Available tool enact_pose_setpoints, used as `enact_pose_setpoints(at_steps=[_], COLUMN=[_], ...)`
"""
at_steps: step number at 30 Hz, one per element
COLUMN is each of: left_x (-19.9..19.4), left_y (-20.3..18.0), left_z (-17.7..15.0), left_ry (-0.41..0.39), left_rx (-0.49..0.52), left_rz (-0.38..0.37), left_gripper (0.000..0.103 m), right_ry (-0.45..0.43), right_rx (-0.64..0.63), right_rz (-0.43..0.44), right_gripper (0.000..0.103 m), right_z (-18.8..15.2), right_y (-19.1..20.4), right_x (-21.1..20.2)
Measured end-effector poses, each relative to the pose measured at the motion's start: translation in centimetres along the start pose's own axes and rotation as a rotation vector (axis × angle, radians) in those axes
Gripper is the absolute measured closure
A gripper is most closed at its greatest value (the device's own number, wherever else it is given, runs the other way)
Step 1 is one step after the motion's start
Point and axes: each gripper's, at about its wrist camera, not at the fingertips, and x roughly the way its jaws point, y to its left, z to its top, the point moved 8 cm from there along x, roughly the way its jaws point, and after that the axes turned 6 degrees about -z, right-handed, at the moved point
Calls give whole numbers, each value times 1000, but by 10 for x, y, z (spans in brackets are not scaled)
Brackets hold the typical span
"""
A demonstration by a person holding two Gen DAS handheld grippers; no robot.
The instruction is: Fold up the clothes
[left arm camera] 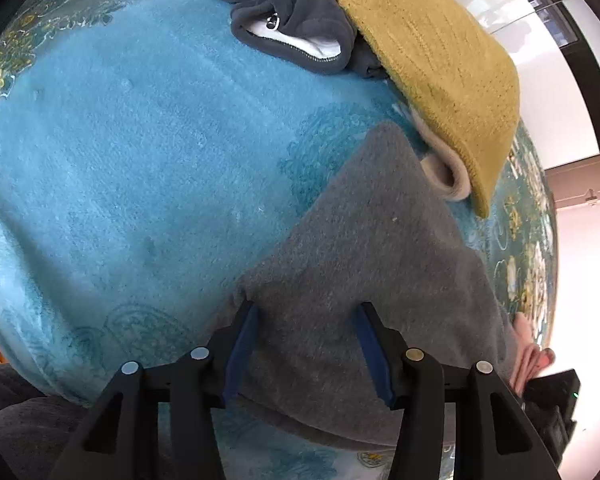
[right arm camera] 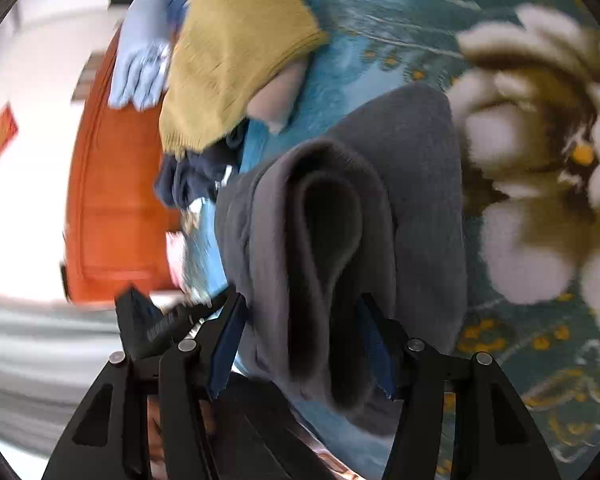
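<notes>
A grey fleece garment (left arm camera: pixel 364 264) lies on a blue patterned cloth-covered surface (left arm camera: pixel 132 152). In the left wrist view my left gripper (left arm camera: pixel 308 312) is open, its blue-padded fingers straddling the garment's near edge. In the right wrist view the same grey garment (right arm camera: pixel 320 240) is bunched into a loose fold. My right gripper (right arm camera: pixel 300 304) is open with that fold between its fingers.
A pile of clothes lies beyond: a mustard knit sweater (left arm camera: pixel 432 52), a dark navy zip fleece (left arm camera: pixel 296 12), a pale pink piece (left arm camera: pixel 448 168) and a light blue garment (right arm camera: pixel 144 52). An orange door (right arm camera: pixel 112 184) and white walls stand past the surface's edge.
</notes>
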Motion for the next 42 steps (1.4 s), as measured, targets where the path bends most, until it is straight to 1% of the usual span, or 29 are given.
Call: enact_pose_setpoints(at_steps=[2, 3, 4, 6, 8, 10, 11, 14, 16, 17, 19, 20, 21, 22, 23, 24, 25, 27, 30, 31, 33, 36, 38, 39, 41, 42], left_x=[-3, -6, -9, -16, -23, -23, -21, -16, -14, -13, -10, -11, -12, -14, -18, -22, -25, -30, -39, -36, -29, -15, 2, 10, 27, 30], left_y=[1, 2, 3, 4, 3, 0, 0, -6, -8, -9, -5, -4, -2, -2, 0, 1, -1, -6, -33, -46, -72, -106, -112, -107, -98, -93], left_z=[2, 3, 5, 8, 11, 9, 8, 5, 2, 0, -1, -1, -1, -1, -1, -1, 1, 6, 12, 12, 12, 12, 16, 18, 21, 20], left_ry=[-12, -27, -41, -66, -88, -74, -61, -30, -19, -13, 1, -1, -4, -9, -17, -26, -34, -49, -70, -58, -35, 3, 30, 45, 74, 80], left_rx=[-14, -27, -40, -60, -75, -79, -78, -53, -25, -15, -29, -35, -41, -42, -42, -41, -29, -7, 107, 154, 248, 375, 411, 400, 375, 363], left_rz=[-24, -49, -73, -126, -182, -230, -231, -223, -189, -167, -156, -158, -161, -160, -161, -162, -158, -152, -152, -153, -155, -149, -120, -100, -59, -52], left_gripper=[48, 48, 48, 48, 48, 48, 48, 48, 48, 48, 47, 47, 47, 47, 47, 47, 47, 48, 48, 48, 48, 48, 48, 48, 48, 48], right_ry=[-18, -25, -27, -49, -87, -130, -151, -201, -183, -152, -85, -73, -73, -73, -78, -83, -93, -138, -206, -213, -207, -174, -167, -165, -129, -104], right_rx=[21, 20, 1, -48, -113, -184, -214, -240, -166, -120, -30, -4, 33, 67, 74, 80, 62, 24, -74, -105, -210, -328, -348, -348, -299, -261], right_rz=[15, 16, 8, 30, 73, 109, 117, 71, 37, 12, -71, -80, -63, -48, -43, -43, -77, -136, -200, -208, -219, -246, -272, -290, -342, -332], right_gripper=[62, 79, 87, 89, 90, 90, 90, 90, 90, 90, 90, 90, 89, 87, 85, 81, 74, 70, 70, 70, 70, 68, 68, 67, 68, 68], right_z=[4, 5, 5, 5, 6, 6, 6, 8, 11, 9, 3, 2, 1, 0, 1, 2, 4, 13, 26, 29, 34, 38, 42, 45, 53, 55], right_y=[4, 8, 15, 32, 54, 72, 78, 68, 41, 23, -15, -23, -29, -34, -34, -33, -32, -29, -11, -5, 19, 42, 40, 34, 10, -3], right_x=[0, 0, -2, -13, -32, -55, -65, -86, -81, -72, -46, -40, -37, -35, -39, -44, -50, -68, -88, -92, -85, -64, -52, -46, -30, -23])
